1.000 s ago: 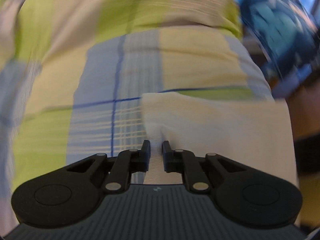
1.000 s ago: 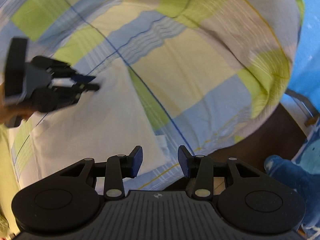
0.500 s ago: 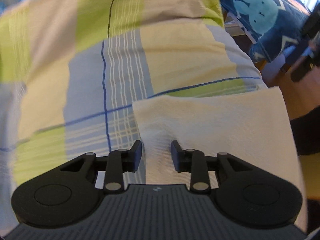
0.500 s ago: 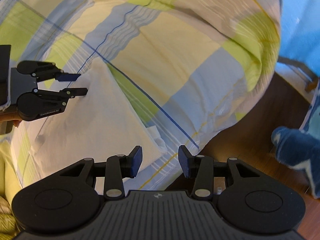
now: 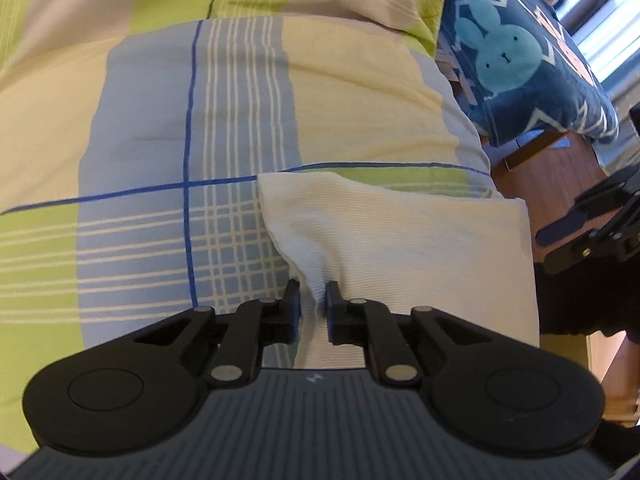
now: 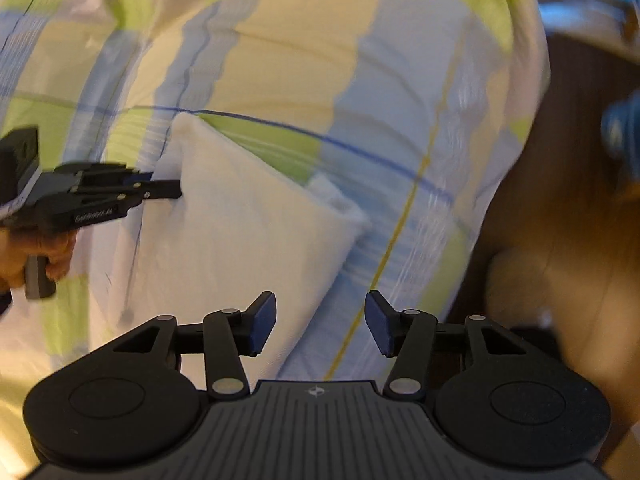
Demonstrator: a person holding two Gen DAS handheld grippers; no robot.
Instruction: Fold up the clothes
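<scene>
**Left grip on cloth edge, right free**

Cloth (image 5: 400, 236), white and ribbed, lies on the plaid quilt (image 5: 192, 120) near the quilt's edge, roughly rectangular and flat except one puckered edge. Left gripper (image 5: 312, 300): jaws nearly closed, pinching that pucker between the pads. Right gripper (image 6: 320, 320): jaws wide apart, holding nothing, hovering off the cloth's near corner; view blurred. Judgement: a fold step is in hand, with one edge gripped. The cloth looks layered at its far corner, so some fold may already exist; how many I cannot tell. Next likely calls for the right to take a matching edge so both lift level
</scene>
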